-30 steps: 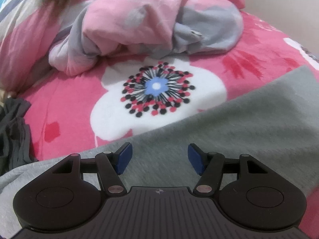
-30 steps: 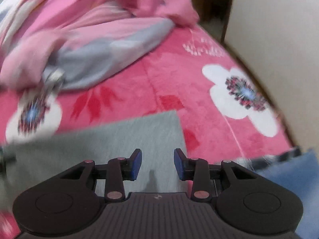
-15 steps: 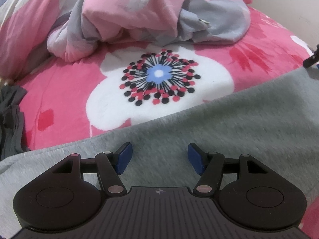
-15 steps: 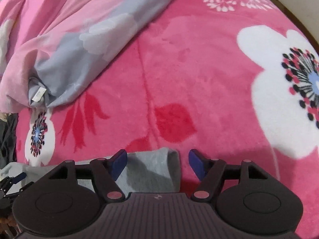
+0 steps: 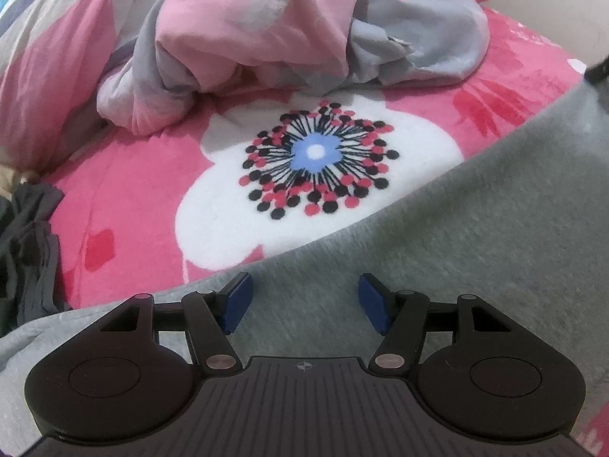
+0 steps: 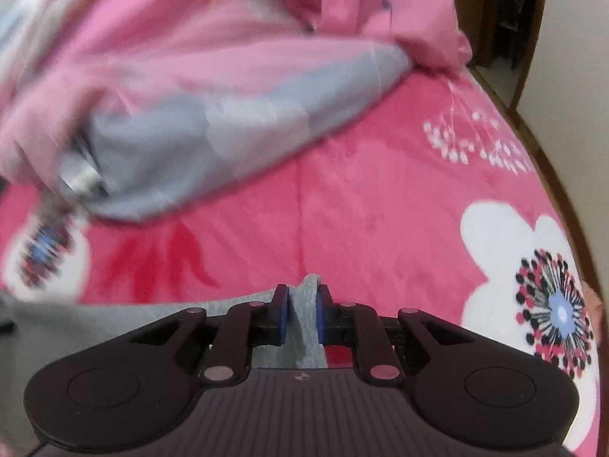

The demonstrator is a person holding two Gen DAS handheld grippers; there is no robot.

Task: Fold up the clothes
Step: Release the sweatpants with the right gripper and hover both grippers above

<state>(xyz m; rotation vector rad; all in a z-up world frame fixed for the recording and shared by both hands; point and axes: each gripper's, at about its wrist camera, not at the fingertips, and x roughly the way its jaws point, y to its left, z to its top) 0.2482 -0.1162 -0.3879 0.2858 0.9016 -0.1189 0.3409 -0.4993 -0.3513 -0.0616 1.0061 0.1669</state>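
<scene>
Since half a second ago the right gripper (image 6: 301, 314) has swung so that the grey corner, then loose between wide blue pads, now stands pinched up between them; its jaws are closing on a raised fold of the grey garment (image 6: 304, 304). Ahead of that gripper runs the pink flowered blanket (image 6: 361, 205), with a bunched pink and grey quilt (image 6: 213, 106) farther off to its left.

The left gripper (image 5: 302, 299) has hardly shifted. Its jaws stand apart, clear of any cloth, hovering above the grey garment (image 5: 475, 236), which lies flat beneath and to its right. Just ahead is a white printed flower (image 5: 316, 175), and a dark grey garment (image 5: 30, 243) lies crumpled far to its left.
</scene>
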